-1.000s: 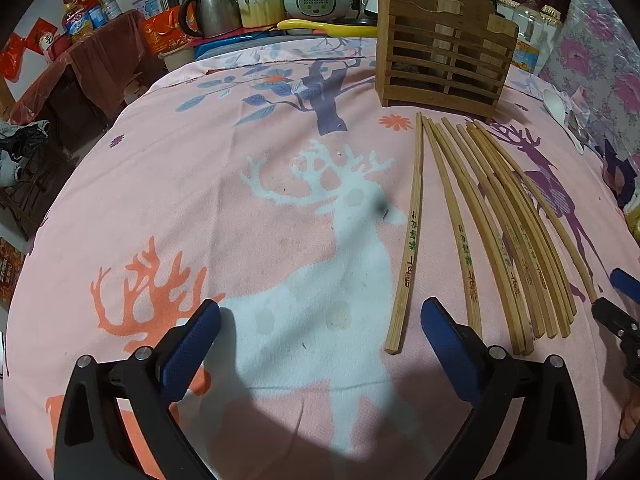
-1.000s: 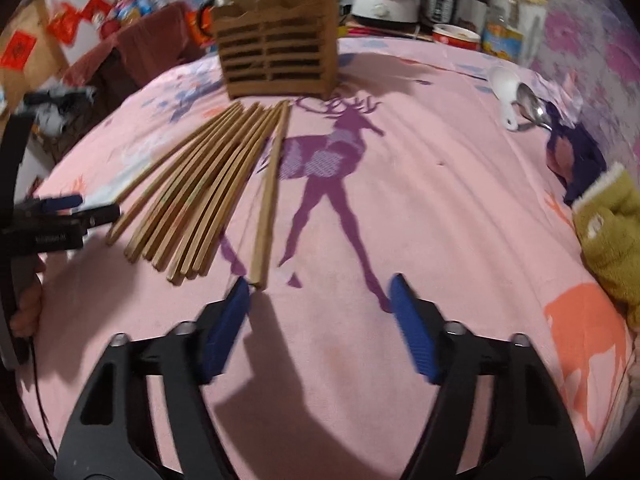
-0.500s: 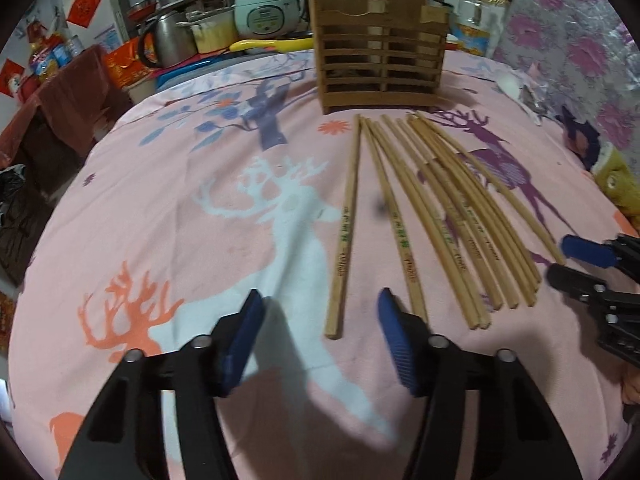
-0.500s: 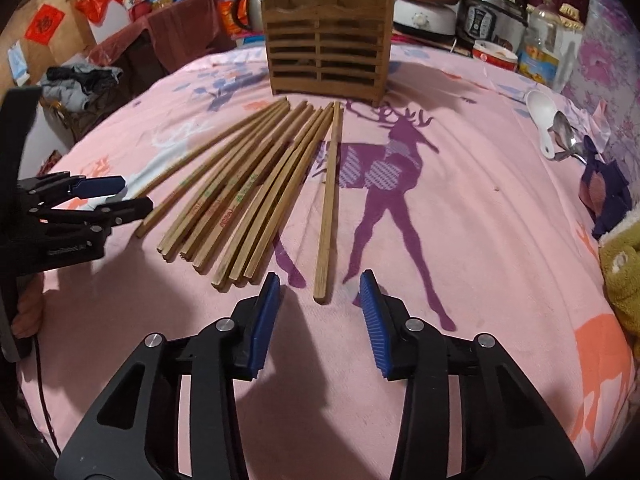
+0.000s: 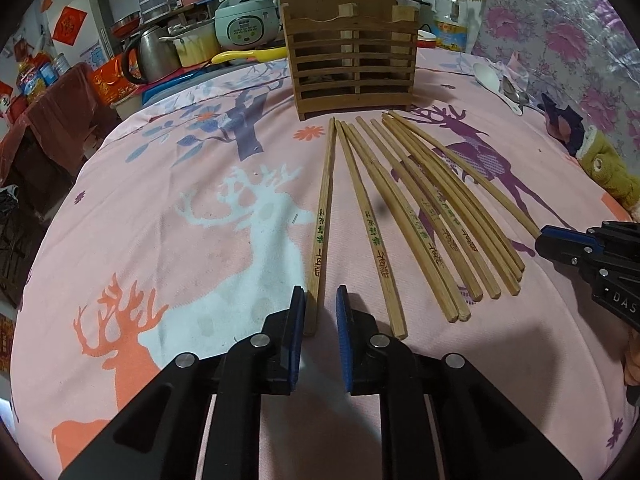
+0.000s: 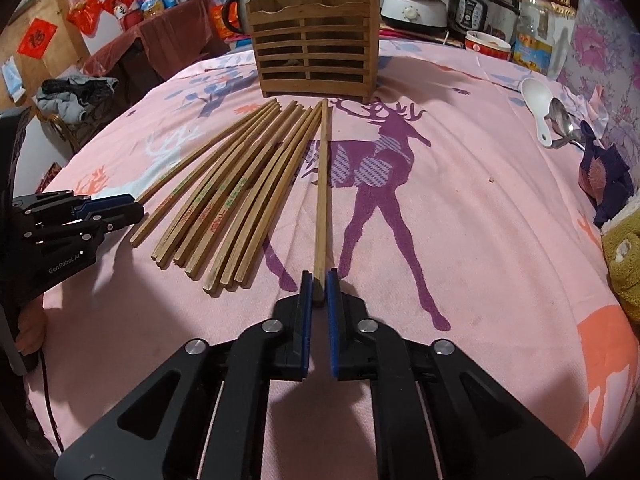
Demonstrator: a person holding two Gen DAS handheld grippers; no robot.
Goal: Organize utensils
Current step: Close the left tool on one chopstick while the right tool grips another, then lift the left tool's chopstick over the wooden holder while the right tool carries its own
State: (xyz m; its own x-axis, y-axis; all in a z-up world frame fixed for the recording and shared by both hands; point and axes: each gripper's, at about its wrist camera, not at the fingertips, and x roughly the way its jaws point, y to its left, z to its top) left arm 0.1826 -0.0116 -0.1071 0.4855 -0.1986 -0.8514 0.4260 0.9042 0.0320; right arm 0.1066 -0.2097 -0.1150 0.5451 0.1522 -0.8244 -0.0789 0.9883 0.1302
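Chopsticks (image 5: 420, 208) lie fanned on the pink deer-print cloth (image 5: 180, 240) covering the surface, thin ends toward the slatted wooden holder (image 5: 354, 60) standing at the far side. Both claws were spread wide a second ago and have since narrowed. The left claw (image 5: 321, 300) now brackets the near end of the leftmost chopstick (image 5: 322, 216); its left blue pad touches the stick while a gap remains on the other side, so it is not yet clenched. The right claw (image 6: 319, 282) has closed onto the near end of the rightmost chopstick (image 6: 322, 184), both pads pressed against it, the stick flat on the cloth. In the right view that stick sits slightly apart from the bundle (image 6: 240, 192), with bare cloth to its right across the purple deer. A white spoon (image 6: 538, 100) and a metal spoon (image 6: 562, 120) rest well apart near the right edge, beside dark fabric (image 6: 604, 176) and a yellow-green plush item (image 6: 624, 256). Beyond the holder stand rice cookers (image 6: 412, 10), a kettle (image 5: 150, 54) and an oil bottle (image 6: 534, 36). The cloth falls away at the left edge toward clutter below.
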